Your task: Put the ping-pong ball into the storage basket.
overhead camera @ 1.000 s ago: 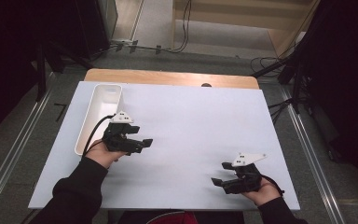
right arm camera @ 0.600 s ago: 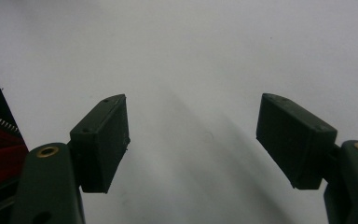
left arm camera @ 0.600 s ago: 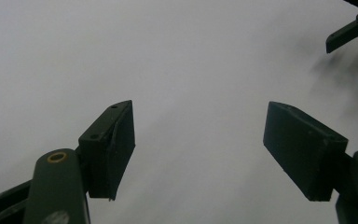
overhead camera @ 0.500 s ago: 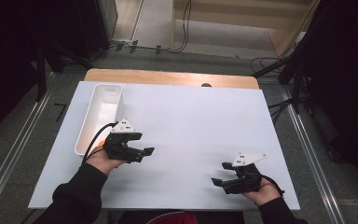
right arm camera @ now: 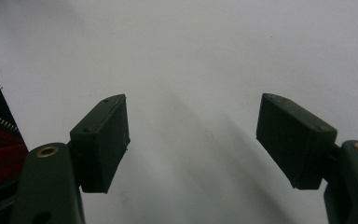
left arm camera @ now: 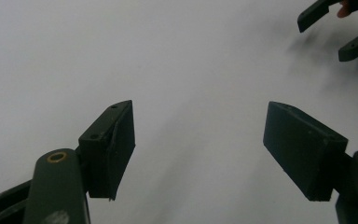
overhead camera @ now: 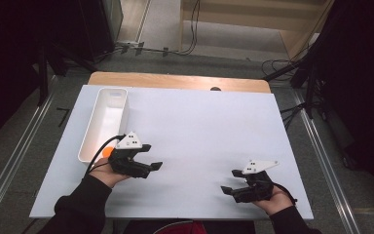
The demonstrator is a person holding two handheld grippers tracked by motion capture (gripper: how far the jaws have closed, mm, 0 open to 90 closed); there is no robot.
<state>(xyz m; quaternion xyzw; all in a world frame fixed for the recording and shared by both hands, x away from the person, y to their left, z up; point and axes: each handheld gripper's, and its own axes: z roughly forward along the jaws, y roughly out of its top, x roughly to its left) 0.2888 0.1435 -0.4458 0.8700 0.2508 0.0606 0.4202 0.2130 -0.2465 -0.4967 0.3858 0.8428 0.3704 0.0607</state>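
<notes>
White, matt sheeting covers the table [overhead camera: 199,136], with a strip of bare wood along its far edge. Left gripper [overhead camera: 148,167] — held low over the sheet just beside the near end of the tray [overhead camera: 100,127] — has its jaws spread wide with nothing between them; in the left gripper view the two black pads [left arm camera: 114,140] frame only bare white surface. Right gripper [overhead camera: 231,183], well apart at the near right of the table, is likewise spread and empty, its pads [right arm camera: 103,140] blocky and flat-faced, each on a rounded arm with a brass-coloured rivet. An orange object [overhead camera: 108,151], small and apparently round, lies at the tray's near end, partly hidden behind the left gripper; whether it sits inside the tray or against its wall cannot be told.

Judged step: the left hand appears to be between a placement at the tray and its next reach. To do it well, keep the jaws spread, carry the trailing cable clear of the tray's thin rim, and hold the right gripper still so the two do not meet.

Tray: long, narrow, white, smooth plastic with rounded corners and upright walls — light enough, probably, to slide if nudged. A grey three-cornered plate tops each gripper.
</notes>
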